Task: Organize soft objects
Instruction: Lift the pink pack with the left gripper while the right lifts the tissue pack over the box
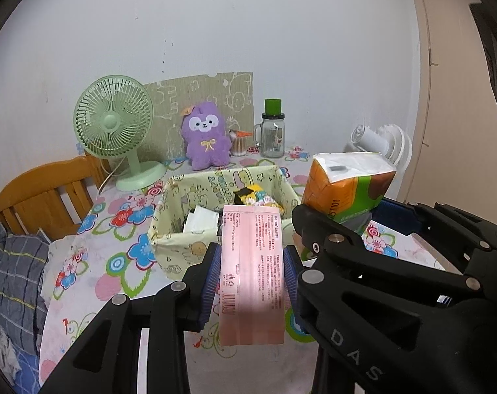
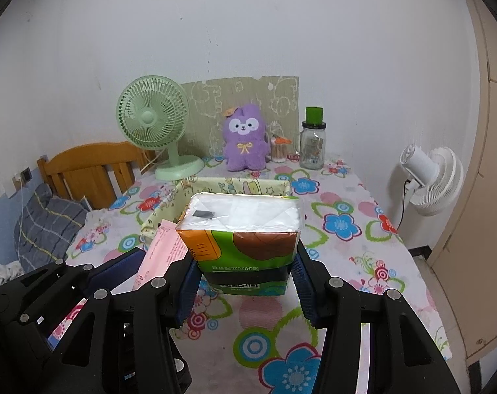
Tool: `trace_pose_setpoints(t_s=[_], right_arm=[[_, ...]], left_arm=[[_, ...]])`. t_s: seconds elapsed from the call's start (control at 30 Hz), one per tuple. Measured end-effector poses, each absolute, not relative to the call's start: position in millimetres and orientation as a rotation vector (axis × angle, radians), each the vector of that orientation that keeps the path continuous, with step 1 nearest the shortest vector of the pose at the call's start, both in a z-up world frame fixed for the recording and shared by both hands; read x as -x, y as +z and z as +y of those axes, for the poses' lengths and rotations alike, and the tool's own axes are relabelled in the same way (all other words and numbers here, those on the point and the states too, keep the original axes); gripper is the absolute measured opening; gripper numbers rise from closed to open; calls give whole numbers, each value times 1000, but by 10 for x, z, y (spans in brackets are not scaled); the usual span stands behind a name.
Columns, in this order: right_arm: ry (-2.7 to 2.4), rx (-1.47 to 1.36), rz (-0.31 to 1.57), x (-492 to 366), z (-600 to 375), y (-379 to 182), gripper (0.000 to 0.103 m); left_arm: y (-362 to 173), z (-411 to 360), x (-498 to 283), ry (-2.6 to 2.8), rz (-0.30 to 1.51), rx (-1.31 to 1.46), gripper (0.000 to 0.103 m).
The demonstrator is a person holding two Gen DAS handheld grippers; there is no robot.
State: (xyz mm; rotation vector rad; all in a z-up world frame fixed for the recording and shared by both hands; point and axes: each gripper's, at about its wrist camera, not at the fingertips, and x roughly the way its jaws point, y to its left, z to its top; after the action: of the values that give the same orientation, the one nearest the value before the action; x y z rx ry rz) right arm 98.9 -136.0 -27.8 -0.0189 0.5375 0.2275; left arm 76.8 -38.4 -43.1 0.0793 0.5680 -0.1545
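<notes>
Our left gripper pinches a flat pink packet between its blue pads, which press on both long edges; the packet stands upright, off the table. Our right gripper clamps a pack of tissues, orange, green and brown with a clear white top, pads tight against its two sides, also held clear of the table. From the left camera the tissue pack sits just to the right of the pink packet, and from the right camera the pink packet pokes up just left of the tissues.

Right behind both we see a cloth basket with a pale yellow cartoon print, standing open on the flowered tablecloth. Inside it lie some white paper or tissue items at the left and a small yellow and black packet towards the back; we cannot tell what else is in there.

Further back, near the wall, stand a green fan, a purple plush toy, a small tub of cotton swabs and a glass jar with a green cap. A white fan stands off the table's right side.
</notes>
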Motion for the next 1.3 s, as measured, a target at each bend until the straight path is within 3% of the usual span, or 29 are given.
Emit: trace_pose_setpoints(t_s=[1.3], right_arm=[[238,11,530,-1737,-1154,-162,55]], left_arm=[[-301,-197,-1431,-143,543,-52,39]])
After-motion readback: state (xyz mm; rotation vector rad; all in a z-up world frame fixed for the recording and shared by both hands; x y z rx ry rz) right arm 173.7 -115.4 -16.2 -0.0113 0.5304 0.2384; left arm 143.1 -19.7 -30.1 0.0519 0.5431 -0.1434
